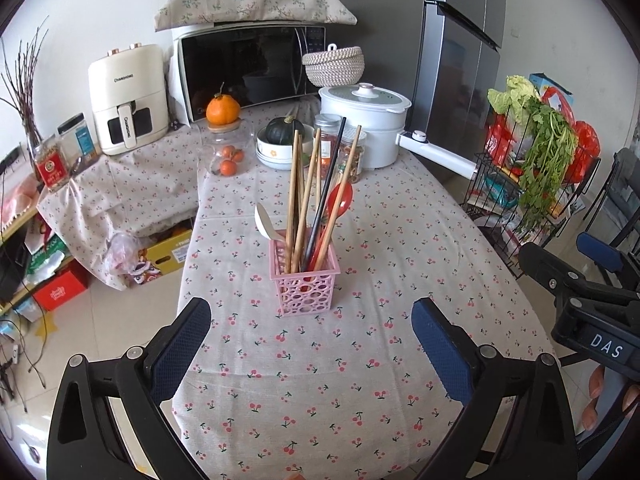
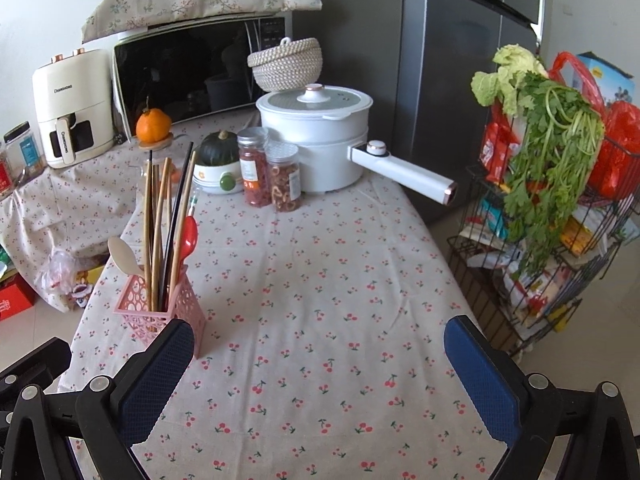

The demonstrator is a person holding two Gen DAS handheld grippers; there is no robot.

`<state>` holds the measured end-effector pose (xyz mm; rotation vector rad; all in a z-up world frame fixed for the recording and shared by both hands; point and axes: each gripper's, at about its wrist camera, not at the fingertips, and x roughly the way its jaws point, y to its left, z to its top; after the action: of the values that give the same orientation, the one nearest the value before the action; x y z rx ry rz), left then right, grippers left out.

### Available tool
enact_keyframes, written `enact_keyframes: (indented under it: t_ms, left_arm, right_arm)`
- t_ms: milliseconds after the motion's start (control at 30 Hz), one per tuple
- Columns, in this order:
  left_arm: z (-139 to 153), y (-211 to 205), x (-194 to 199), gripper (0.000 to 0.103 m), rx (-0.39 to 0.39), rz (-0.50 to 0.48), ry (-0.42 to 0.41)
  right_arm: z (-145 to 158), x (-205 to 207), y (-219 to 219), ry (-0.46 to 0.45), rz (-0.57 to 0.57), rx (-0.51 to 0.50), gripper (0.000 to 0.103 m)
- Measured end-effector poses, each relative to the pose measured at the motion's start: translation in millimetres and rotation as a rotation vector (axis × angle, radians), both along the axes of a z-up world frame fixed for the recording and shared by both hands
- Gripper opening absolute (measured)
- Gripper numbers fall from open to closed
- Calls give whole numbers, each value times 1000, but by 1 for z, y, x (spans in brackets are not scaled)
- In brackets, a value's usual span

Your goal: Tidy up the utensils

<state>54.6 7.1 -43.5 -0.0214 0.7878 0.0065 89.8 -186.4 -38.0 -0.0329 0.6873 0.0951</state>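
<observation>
Left wrist view: the left gripper (image 1: 311, 316) hovers with jaws wide apart and empty, the pink perforated plastic basket (image 1: 306, 286) of wooden chopsticks (image 1: 298, 200) and spoons just ahead on the cherry-print tablecloth (image 1: 360, 380). Right wrist view: the right gripper (image 2: 320, 340) gapes empty too, basket beside its left finger.

Both views are bright under soft, even daylight; its source is not visible. Shadows on the tablecloth (image 1: 360, 360) are faint and diffuse. The refrigerator (image 2: 460, 80) shows broad pale reflections, and the microwave door (image 1: 240, 68) mirrors dim shapes. Focus is sharp centrally. Fisheye distortion bends straight edges; corners vignette to black.
</observation>
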Motion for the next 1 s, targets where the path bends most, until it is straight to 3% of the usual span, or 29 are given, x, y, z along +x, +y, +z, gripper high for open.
enact_keyframes:
  t_ms: [1000]
  left_arm:
    - [-8, -5, 2, 102, 19, 2, 21]
  right_arm:
    - [-13, 4, -6, 49, -18, -3, 103]
